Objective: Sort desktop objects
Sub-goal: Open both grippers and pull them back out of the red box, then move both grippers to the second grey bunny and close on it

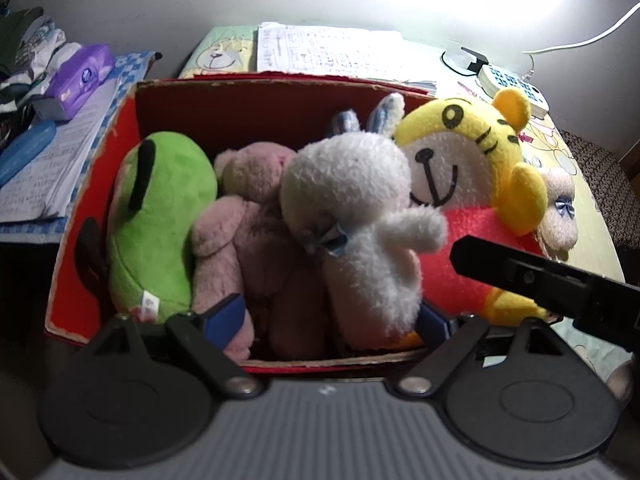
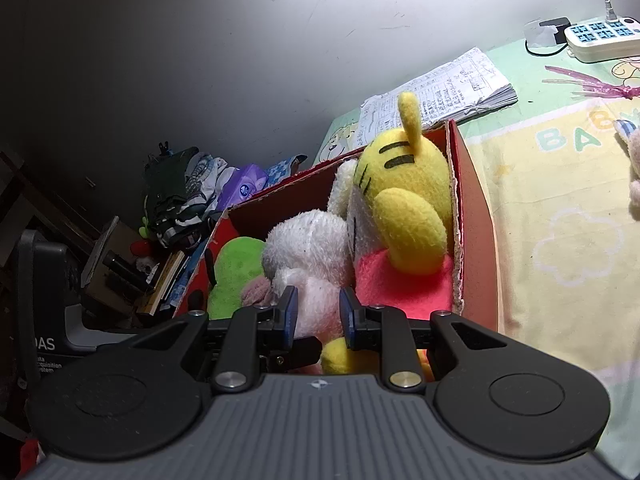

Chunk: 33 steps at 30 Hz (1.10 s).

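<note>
A red cardboard box on the table holds several plush toys: a green one, a pink bear, a white rabbit and a yellow tiger in a red shirt. My left gripper stands open over the box's near edge, its blue pads flanking the bear's and rabbit's lower bodies. My right gripper is shut on the white rabbit's body; its black finger reaches in from the right.
A small beige bear lies on the baby-print cloth right of the box. Behind are a notebook and a power strip. Left: tissue pack, papers, clothes.
</note>
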Available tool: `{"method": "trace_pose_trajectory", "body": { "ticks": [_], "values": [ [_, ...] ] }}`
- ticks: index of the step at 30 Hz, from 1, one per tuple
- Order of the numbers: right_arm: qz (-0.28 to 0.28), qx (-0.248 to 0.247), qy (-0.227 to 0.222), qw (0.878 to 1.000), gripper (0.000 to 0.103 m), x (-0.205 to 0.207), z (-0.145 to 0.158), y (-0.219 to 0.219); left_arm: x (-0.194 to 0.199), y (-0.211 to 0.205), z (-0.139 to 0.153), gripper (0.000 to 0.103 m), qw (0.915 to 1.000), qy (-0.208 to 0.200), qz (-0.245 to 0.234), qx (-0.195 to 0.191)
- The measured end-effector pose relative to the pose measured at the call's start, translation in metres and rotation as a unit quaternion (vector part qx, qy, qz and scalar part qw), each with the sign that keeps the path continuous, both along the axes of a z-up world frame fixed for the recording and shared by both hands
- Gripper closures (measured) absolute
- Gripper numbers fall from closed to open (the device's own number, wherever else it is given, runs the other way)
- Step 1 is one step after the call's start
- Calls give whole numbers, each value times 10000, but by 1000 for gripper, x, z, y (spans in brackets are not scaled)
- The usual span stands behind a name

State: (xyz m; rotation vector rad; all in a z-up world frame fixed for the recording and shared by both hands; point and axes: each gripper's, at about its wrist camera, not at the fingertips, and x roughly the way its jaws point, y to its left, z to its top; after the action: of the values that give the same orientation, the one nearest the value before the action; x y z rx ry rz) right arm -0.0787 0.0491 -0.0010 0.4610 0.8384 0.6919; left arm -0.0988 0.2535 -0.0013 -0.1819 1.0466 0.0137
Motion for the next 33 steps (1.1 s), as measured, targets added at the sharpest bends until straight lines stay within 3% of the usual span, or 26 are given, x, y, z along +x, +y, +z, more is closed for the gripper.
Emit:
{"method": "trace_pose_trajectory", "body": {
  "ticks": [11, 13, 14, 23, 28, 31, 33],
  "values": [
    [268, 24, -79, 9996, 80, 0, -1, -8, 2, -17, 0, 13, 9990, 13, 205, 390],
    [235, -46, -49, 9997, 75, 1, -3, -11, 1, -20, 0, 11, 9988, 6, 246, 433],
    [220, -11, -23, 9998, 79, 2, -5, -14, 1, -21, 0, 11, 9986, -4, 267, 462],
    [366, 85, 30, 9993, 78, 4, -7, -23, -2, -31, 1, 10, 9964, -80, 436, 725],
    [378, 199, -65, 9991, 77, 1, -3, -36, -16, -25, 24, 12, 9945, -547, 584, 669],
    [261, 483, -153, 9984, 72, -4, 1, -59, -24, -23, 40, 12, 9912, -854, 609, 810],
    [101, 631, -211, 9977, 72, -6, 3, -78, -25, -26, 50, 12, 9913, -972, 536, 702]
  ]
}}
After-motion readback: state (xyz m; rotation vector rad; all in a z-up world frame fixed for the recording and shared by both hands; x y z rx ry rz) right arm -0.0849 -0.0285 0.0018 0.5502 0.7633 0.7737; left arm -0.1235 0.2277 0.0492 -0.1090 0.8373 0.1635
